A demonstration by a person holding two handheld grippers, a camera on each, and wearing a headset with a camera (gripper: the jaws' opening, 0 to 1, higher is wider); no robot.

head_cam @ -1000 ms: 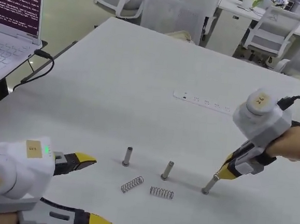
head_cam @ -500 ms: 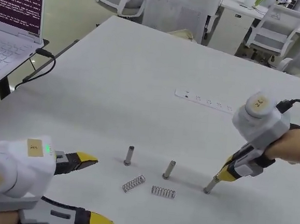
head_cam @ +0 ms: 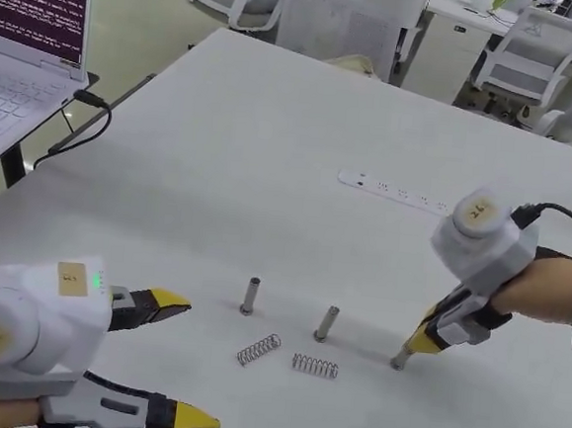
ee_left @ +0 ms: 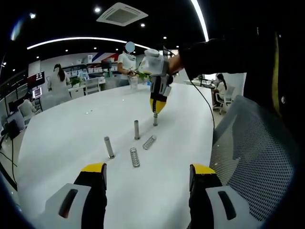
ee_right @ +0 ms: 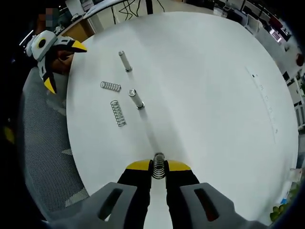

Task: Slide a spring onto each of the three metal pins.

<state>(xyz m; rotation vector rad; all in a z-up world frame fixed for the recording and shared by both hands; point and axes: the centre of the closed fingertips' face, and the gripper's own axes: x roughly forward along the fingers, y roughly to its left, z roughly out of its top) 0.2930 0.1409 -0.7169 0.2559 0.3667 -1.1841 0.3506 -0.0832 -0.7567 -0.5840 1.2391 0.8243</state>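
Three pins stand on the table [head_cam: 222,149]. In the head view, the left pin [head_cam: 251,297] is at 10 o'clock of the middle pin [head_cam: 327,323], and the right pin [head_cam: 399,359] is at 4 o'clock. Two springs lie flat and loose. One spring [head_cam: 315,366] is near the middle pin at its 6 o'clock, and the other spring [head_cam: 257,350] is at 8 o'clock.

The right gripper [head_cam: 423,340] slants in from 2 o'clock, with its tips at the right pin's top. Its jaws are nipped narrow on a third spring [ee_right: 159,169], held on end between the yellow tips. Whether that spring is around the pin, I cannot tell.

The left gripper [head_cam: 183,365] hovers at 7 o'clock of the view, jaws spread wide and holding nothing, apart from the pins. A power strip [head_cam: 397,193] lies at 1 o'clock. A laptop [head_cam: 34,16] sits at 10 o'clock, beyond the table's edge.
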